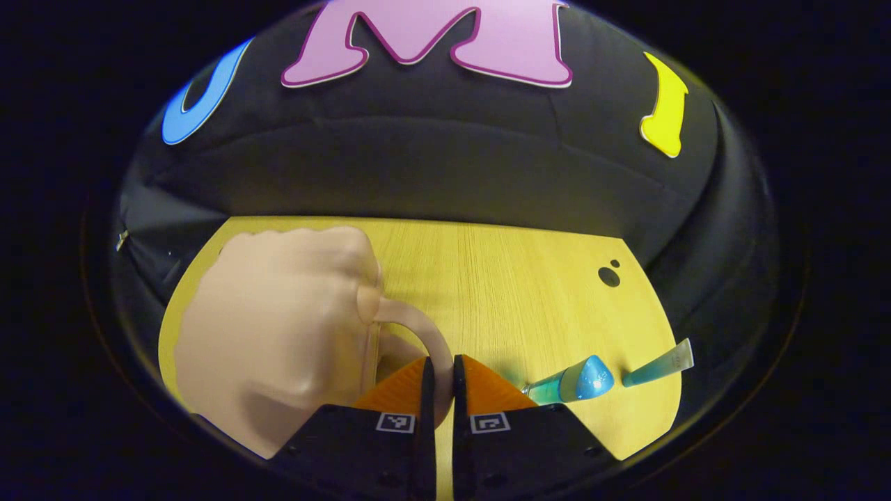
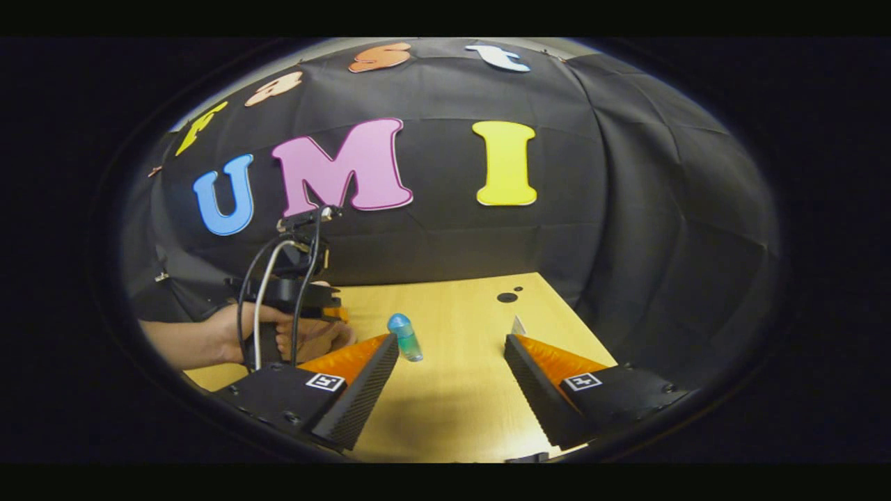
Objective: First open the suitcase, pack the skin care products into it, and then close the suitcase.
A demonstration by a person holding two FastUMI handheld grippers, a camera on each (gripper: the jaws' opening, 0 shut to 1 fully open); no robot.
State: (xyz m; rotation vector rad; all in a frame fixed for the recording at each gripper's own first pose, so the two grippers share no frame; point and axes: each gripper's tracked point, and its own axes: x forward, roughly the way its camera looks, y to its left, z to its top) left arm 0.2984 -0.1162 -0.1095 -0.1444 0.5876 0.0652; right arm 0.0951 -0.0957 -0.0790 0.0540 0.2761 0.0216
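Observation:
A small peach-coloured suitcase point(image 1: 278, 327) lies closed on the wooden table point(image 1: 501, 278), at the left of the left gripper view. Its curved handle point(image 1: 418, 327) arcs down between the fingers of my left gripper point(image 1: 443, 363), which is shut on it. To the right lie a teal bottle with a blue cap point(image 1: 578, 381) and a teal tube point(image 1: 658, 367). In the right gripper view my right gripper point(image 2: 451, 342) hangs open over the table, nothing between its fingers. The bottle point(image 2: 404, 336) lies just past its left finger, and the tube's end point(image 2: 518, 325) peeks over its right finger.
A hand point(image 2: 223, 334) holds the left gripper point(image 2: 292, 296) with its cables at the table's left. Two dark holes point(image 2: 507, 297) mark the far right corner of the table. The black cloth wall rises right behind the table's far edge.

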